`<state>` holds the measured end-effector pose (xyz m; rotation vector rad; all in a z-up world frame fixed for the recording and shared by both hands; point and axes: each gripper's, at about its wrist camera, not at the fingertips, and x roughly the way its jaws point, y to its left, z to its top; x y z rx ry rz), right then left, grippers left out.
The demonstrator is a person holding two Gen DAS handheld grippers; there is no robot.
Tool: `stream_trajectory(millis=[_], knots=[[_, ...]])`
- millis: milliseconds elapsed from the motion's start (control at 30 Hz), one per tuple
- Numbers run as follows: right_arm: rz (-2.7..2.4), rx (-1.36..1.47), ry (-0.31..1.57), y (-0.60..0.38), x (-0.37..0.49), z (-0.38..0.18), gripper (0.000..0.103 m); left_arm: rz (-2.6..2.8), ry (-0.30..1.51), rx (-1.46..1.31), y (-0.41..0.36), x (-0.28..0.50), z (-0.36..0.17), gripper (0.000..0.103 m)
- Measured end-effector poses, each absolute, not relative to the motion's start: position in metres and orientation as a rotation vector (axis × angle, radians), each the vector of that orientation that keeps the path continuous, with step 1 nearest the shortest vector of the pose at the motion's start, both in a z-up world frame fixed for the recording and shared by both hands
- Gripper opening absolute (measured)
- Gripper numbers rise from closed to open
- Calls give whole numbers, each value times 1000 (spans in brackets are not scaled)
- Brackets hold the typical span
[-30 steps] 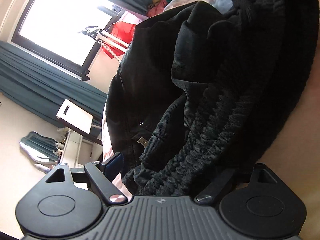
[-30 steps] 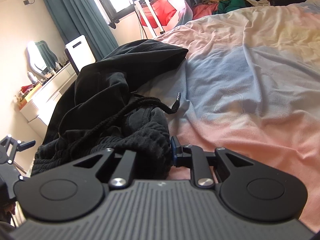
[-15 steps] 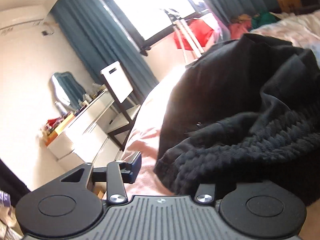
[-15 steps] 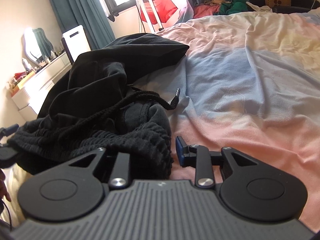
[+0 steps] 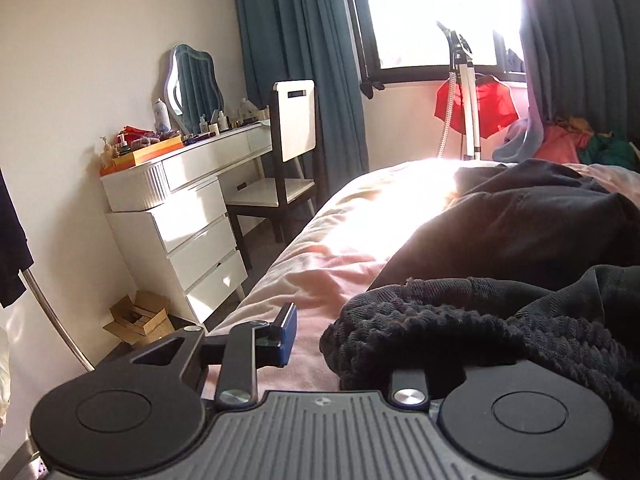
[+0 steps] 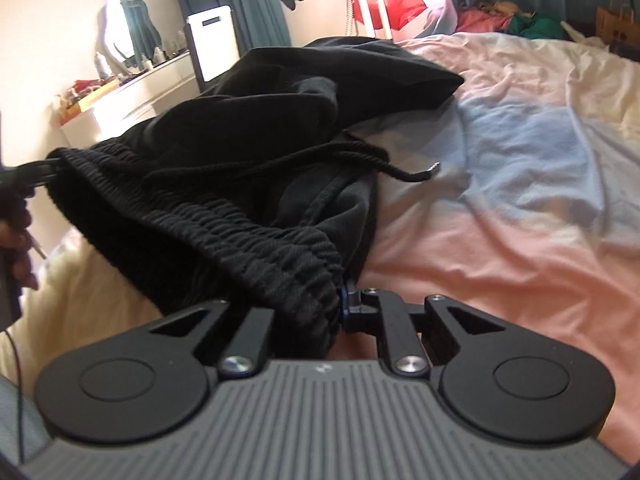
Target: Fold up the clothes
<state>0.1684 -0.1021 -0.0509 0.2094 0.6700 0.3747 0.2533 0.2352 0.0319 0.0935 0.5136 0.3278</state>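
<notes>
Black drawstring trousers (image 6: 256, 128) lie bunched on the bed, waistband toward me. My right gripper (image 6: 316, 300) is shut on the ribbed elastic waistband (image 6: 248, 236) at its right end. My left gripper (image 5: 344, 340) stands wide; its blue-padded left finger (image 5: 286, 334) is bare over the sheet, and the waistband (image 5: 432, 332) covers its right finger. In the right wrist view the left gripper (image 6: 36, 170) meets the waistband's far left end, and its grip there is hidden. The drawstring (image 6: 360, 160) trails onto the sheet.
The bed has a pink, blue and cream sheet (image 6: 520, 160). A white dresser (image 5: 180, 216) with a mirror and a chair (image 5: 288, 152) stand left of the bed. A garment steamer with red cloth (image 5: 472, 100) stands by the window. A clothes pile (image 6: 512, 20) lies at the far end.
Both grippers have drawn apart, stretching the waistband out between them. The left wrist view has swung level and leftward toward the dresser. The right jaws have closed tighter on the waistband.
</notes>
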Motion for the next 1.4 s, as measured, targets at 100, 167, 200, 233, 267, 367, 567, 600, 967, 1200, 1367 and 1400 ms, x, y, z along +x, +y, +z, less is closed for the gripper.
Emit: stream_trajectory(millis=[100, 167, 200, 233, 267, 367, 567, 600, 967, 1200, 1367, 1400], knots=[[465, 264, 676, -78, 166, -46, 14, 336, 513, 17, 259, 263, 48, 17], [526, 301, 680, -62, 165, -43, 14, 338, 488, 10, 274, 275, 68, 15], [556, 319, 681, -54, 164, -41, 14, 340, 472, 11, 284, 285, 79, 14], [587, 335, 680, -43, 165, -39, 14, 344, 448, 31, 301, 303, 95, 14], [616, 340, 672, -26, 167, -35, 14, 347, 428, 61, 312, 316, 107, 14], [692, 326, 631, 30, 180, -21, 15, 370, 390, 153, 343, 358, 134, 15], [749, 419, 667, 94, 227, -35, 15, 443, 514, 134, 404, 433, 96, 17], [745, 431, 685, 98, 234, -42, 16, 448, 543, 114, 412, 441, 83, 17], [723, 317, 736, 100, 231, -57, 37, 444, 653, -111, 448, 432, 23, 45], [648, 182, 785, 100, 219, -51, 62, 501, 678, 17, 441, 370, 35, 96], [557, 176, 734, 100, 204, -60, 82, 507, 701, 66, 430, 318, 44, 98], [557, 176, 717, 101, 201, -62, 82, 498, 707, 65, 427, 308, 45, 99]])
